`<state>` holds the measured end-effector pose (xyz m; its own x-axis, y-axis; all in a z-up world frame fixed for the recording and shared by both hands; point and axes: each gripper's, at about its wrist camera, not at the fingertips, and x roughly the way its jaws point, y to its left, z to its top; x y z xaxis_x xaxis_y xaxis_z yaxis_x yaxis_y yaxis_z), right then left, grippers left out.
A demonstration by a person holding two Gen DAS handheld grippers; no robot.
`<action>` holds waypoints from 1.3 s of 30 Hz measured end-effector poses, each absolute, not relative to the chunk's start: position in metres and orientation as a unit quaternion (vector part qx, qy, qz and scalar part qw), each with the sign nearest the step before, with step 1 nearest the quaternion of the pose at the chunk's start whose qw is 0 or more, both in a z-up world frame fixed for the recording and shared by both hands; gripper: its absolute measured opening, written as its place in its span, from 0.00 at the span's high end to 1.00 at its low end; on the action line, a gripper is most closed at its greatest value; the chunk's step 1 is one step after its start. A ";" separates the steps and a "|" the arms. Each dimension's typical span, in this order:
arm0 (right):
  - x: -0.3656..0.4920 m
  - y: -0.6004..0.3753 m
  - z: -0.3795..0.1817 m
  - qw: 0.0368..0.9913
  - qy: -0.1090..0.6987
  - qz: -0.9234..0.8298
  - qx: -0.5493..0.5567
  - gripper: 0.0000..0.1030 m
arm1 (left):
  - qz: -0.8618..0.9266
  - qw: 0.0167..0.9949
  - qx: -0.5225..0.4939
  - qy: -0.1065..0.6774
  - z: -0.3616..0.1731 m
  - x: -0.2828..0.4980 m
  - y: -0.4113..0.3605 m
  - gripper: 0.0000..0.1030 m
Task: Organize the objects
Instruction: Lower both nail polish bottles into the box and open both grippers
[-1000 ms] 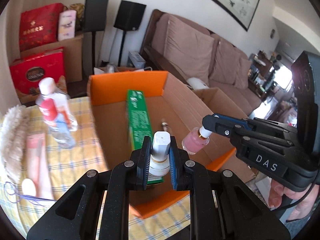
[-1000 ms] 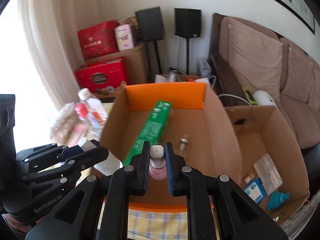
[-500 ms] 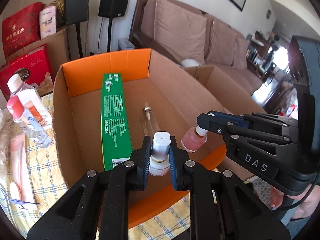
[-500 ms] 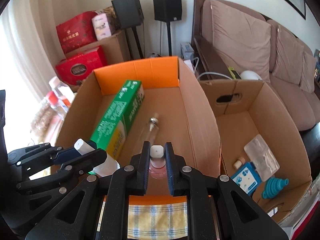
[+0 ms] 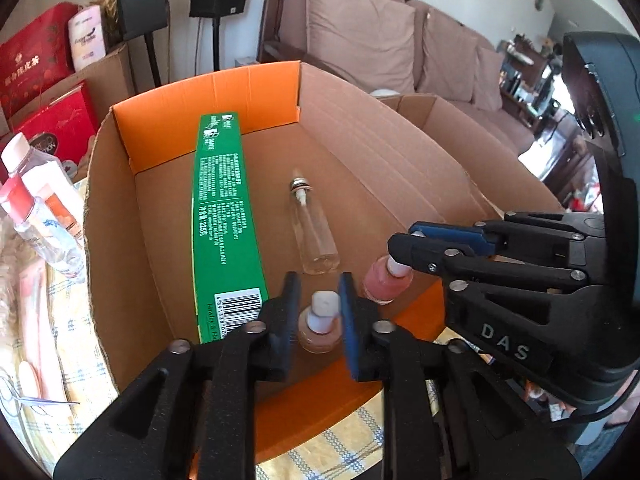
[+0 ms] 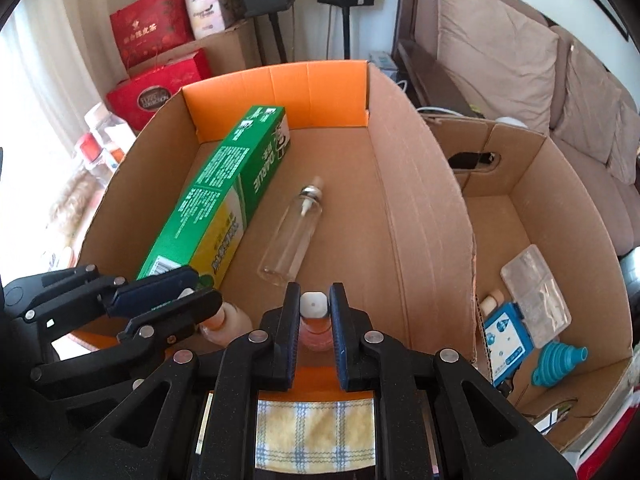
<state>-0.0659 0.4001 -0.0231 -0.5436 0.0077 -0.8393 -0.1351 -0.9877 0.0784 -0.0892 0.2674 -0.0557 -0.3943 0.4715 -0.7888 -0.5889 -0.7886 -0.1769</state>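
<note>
Your left gripper [image 5: 319, 309] spreads, freeing a peach white-capped bottle [image 5: 320, 322] inside the cardboard box [image 5: 360, 128] — your right gripper [image 6: 314, 309] pinches a pink bottle [image 6: 315, 330].

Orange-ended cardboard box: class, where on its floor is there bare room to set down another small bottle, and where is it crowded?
Free: floor between the clear bottle and the right wall, and the far end by the orange flap. Crowded: the near end, where both grippers and two small bottles sit beside the green carton.

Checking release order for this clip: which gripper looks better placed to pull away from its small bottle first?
Left. The left gripper is opening, gaps showing beside the peach bottle in the cardboard box. The right gripper still pinches the pink bottle by its cap.
</note>
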 end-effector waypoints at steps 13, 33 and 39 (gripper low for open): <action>-0.044 0.403 0.034 0.056 0.097 0.913 -0.393 0.60 | 0.859 0.306 -0.409 -0.039 -0.003 -0.102 0.209 0.20; -0.061 0.306 0.045 -0.026 0.058 0.926 -0.371 0.39 | 0.905 0.196 -0.375 -0.045 0.016 -0.100 0.080 0.12; -0.070 0.280 0.039 -0.048 0.052 0.926 -0.370 0.39 | 0.909 0.165 -0.378 -0.054 0.009 -0.103 0.034 0.12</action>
